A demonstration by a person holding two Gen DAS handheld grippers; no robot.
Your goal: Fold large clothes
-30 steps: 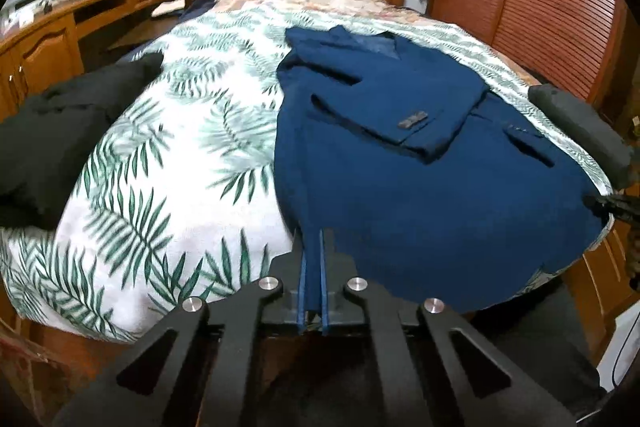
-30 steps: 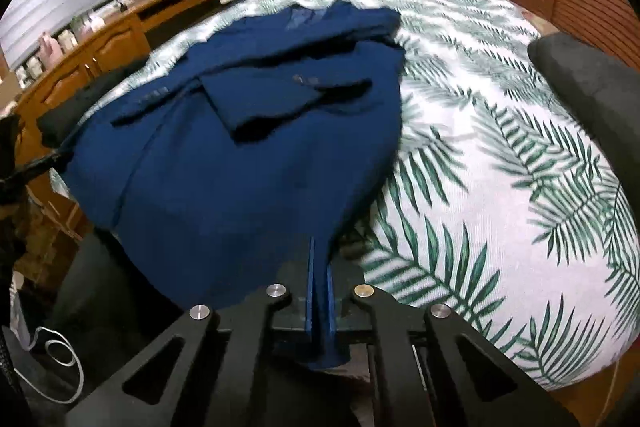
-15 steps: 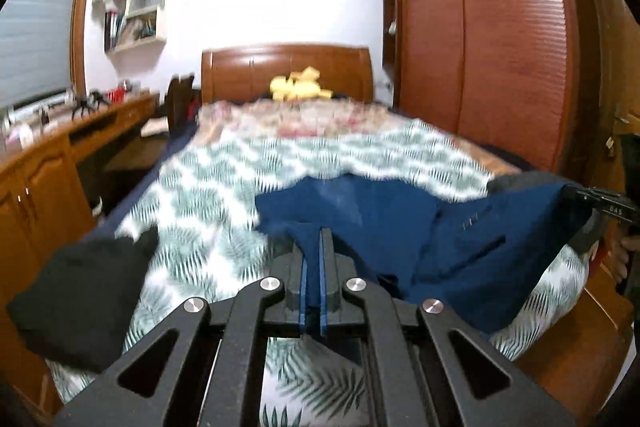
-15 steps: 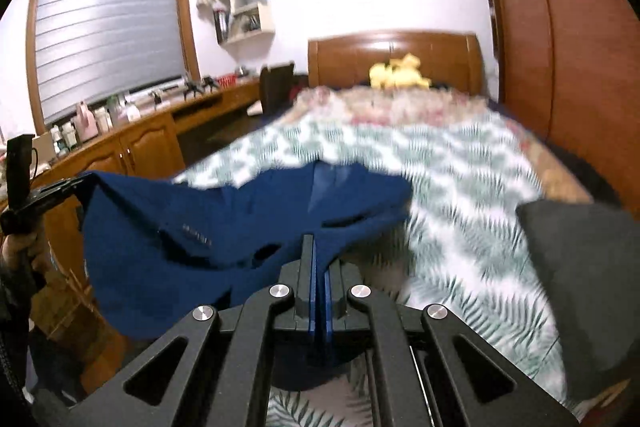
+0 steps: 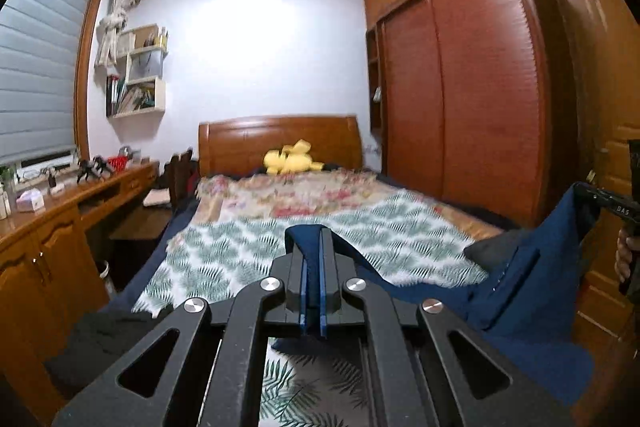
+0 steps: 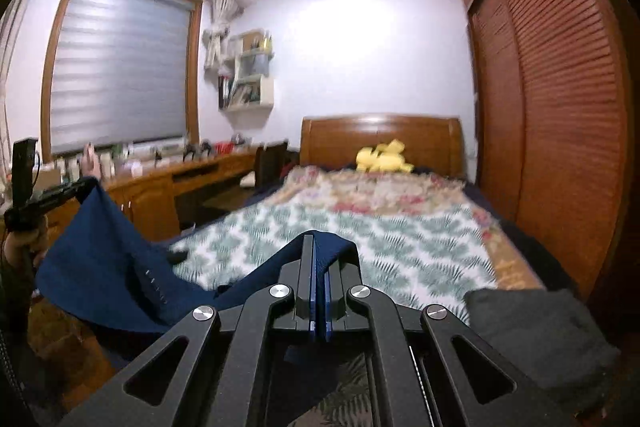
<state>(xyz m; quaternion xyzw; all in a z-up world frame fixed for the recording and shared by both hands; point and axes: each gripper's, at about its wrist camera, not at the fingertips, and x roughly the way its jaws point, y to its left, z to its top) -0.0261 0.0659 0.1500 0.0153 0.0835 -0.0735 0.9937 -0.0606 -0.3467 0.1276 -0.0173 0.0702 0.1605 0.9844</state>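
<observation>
A large dark blue jacket (image 5: 532,291) hangs in the air above the bed, stretched between my two grippers. In the left wrist view my left gripper (image 5: 312,233) is shut on one edge of the cloth, which folds over its fingertips. From there the jacket sags to the right, where my right gripper (image 5: 580,189) holds its other end. The right wrist view shows my right gripper (image 6: 314,239) shut on the jacket (image 6: 104,267). My left gripper (image 6: 86,183) pinches the far corner at the left, held by a hand.
The bed (image 5: 240,251) has a leaf-print cover, with a yellow plush toy (image 5: 292,159) at the headboard. A black garment (image 5: 100,339) lies at its near left corner and a dark grey one (image 6: 540,335) at the near right. A wooden desk (image 5: 60,211) stands left, a wardrobe (image 5: 460,107) right.
Both grippers have risen and tipped from looking down to nearly level. The jacket, which lay flat on the bed, has been lifted off it and now hangs between them.
</observation>
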